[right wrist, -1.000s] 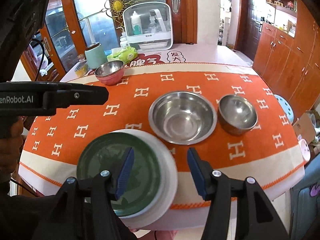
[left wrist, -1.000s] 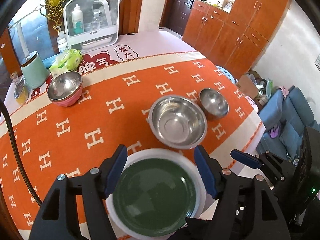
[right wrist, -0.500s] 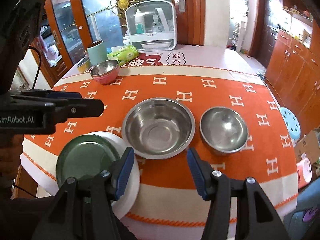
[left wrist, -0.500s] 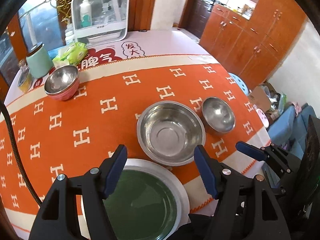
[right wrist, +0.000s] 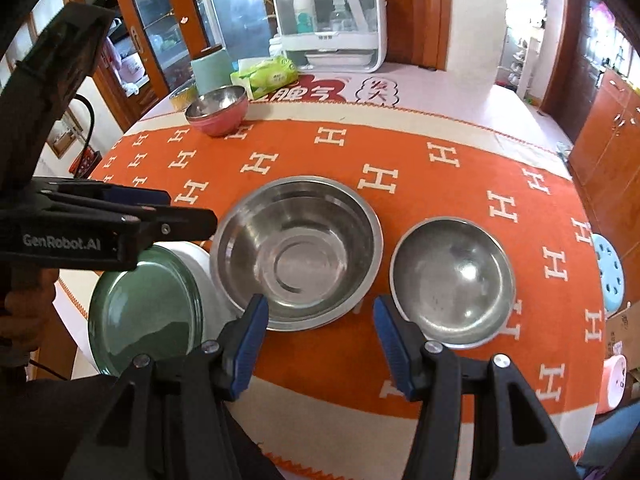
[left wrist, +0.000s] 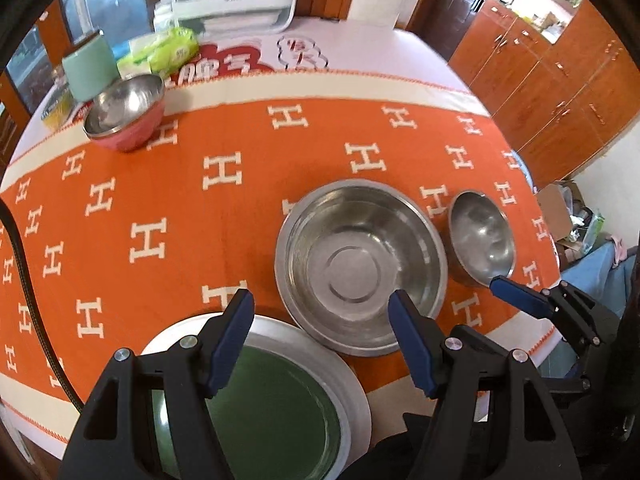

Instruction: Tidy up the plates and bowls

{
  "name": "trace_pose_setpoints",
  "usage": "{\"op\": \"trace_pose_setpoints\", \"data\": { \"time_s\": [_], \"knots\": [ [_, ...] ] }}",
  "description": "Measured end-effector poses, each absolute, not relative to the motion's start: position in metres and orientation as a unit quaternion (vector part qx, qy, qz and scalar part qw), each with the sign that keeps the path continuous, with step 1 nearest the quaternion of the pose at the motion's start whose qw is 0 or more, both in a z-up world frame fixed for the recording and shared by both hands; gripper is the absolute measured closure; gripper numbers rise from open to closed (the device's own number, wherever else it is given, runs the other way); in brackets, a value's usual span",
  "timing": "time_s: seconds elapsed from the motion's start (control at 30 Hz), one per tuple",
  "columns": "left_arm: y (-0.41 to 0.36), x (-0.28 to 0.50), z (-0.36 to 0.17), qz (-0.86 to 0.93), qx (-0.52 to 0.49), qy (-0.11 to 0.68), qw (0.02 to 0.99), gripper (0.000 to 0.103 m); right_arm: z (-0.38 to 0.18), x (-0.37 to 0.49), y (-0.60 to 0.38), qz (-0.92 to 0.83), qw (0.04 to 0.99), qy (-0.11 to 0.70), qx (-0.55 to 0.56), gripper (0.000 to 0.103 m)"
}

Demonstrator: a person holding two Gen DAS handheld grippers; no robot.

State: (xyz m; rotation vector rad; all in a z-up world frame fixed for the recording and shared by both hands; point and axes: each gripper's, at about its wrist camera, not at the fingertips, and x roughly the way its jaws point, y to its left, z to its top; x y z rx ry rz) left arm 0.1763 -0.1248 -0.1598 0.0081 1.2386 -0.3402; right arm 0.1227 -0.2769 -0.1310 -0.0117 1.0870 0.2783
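The plates and bowls sit mostly along the near edge of the table: a green plate (right wrist: 146,304) lies stacked on a white plate (left wrist: 352,392) at the near-left edge, presumably already paired by kind, and the large steel bowl (right wrist: 296,252) stands just beside them toward the middle, its rim seeming to overlap the white plate. A small steel bowl (right wrist: 454,282) stands close to its right, apart from it, and looks ready to nest inside the large one. A pink-sided bowl (left wrist: 126,114) waits alone near the far-left edge, by a tissue pack (right wrist: 266,76) and a mint canister (left wrist: 90,66). The left gripper (left wrist: 322,332) hangs over the large bowl's near rim, jaws apart and empty; the right gripper (right wrist: 320,330) hovers between the two steel bowls, likewise apart with nothing between its pads, probably lining up on a rim.
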Motion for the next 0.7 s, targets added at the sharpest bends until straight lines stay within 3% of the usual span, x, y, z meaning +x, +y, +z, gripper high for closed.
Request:
{"op": "trace_pose_setpoints", "data": {
  "time_s": [0.7],
  "knots": [
    [-0.137, 0.226, -0.230, -0.127, -0.016, 0.673, 0.729, 0.035, -0.172, 0.165, -0.286, 0.172, 0.810, 0.560, 0.013, 0.048]
  ]
}}
